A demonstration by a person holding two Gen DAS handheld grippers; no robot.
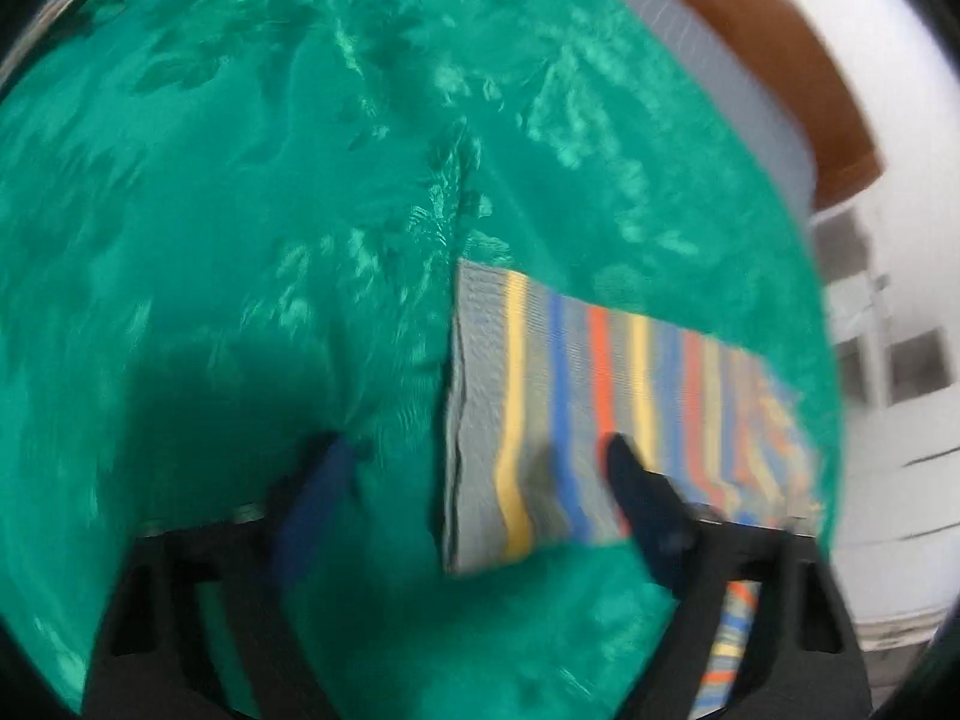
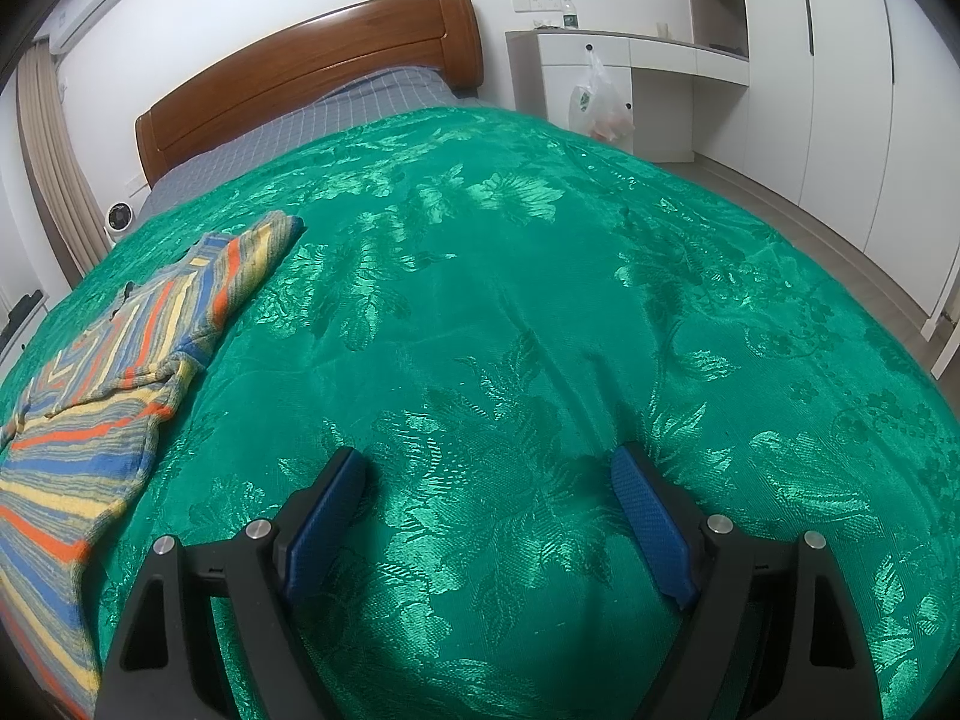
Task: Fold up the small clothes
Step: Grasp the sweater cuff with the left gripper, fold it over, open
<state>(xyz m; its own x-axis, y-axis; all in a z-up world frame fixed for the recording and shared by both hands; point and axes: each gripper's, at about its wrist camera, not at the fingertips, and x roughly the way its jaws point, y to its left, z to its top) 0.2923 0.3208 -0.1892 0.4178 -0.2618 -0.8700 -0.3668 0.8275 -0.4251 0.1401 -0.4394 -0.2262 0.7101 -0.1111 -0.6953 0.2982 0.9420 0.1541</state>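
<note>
Gaping, both empty: left hand-held gripper (image 1: 474,456) over striped garment (image 1: 600,414); right hand-held gripper (image 2: 483,468) over green bedspread (image 2: 510,300).

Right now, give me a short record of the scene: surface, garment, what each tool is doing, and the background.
surface: green floral woven bedspread
garment: striped grey, yellow, blue and orange knit top, lying partly folded on the bedspread
left tool: open, over the garment's edge, view blurred
right tool: open, empty, over bare bedspread
background: brown wooden headboard, white cabinets

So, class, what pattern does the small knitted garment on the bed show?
Grey with yellow, blue and orange stripes, clearest in the right wrist view.
</note>
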